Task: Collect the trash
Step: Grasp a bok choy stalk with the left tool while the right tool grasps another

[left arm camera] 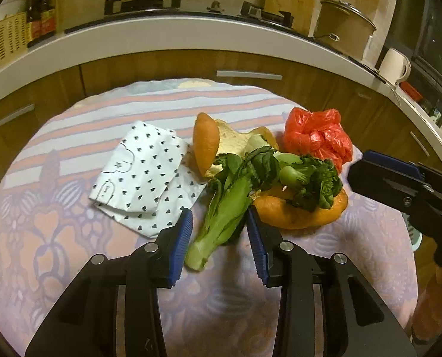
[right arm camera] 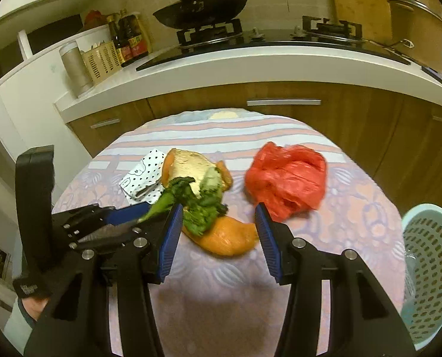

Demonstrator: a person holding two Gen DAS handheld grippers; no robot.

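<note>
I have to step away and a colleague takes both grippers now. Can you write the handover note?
Left gripper: open, fingers either side of the green vegetable stalk, not closed.
Right gripper: open, empty, near the orange peel and red plastic bag.
Patterned paper lies left of the pile.
Mesh basket stands at the table's right edge.
Done: nothing seen binned.
Left: all of it.

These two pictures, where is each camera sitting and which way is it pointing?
Left wrist: rides the left gripper, facing the stove counter; its open fingers flank a green vegetable stalk; the right gripper shows too.
Right wrist: rides the right gripper, open above an orange peel; the left gripper and a basket show.
Shared: the red plastic bag, spotted paper, striped tablecloth.
</note>
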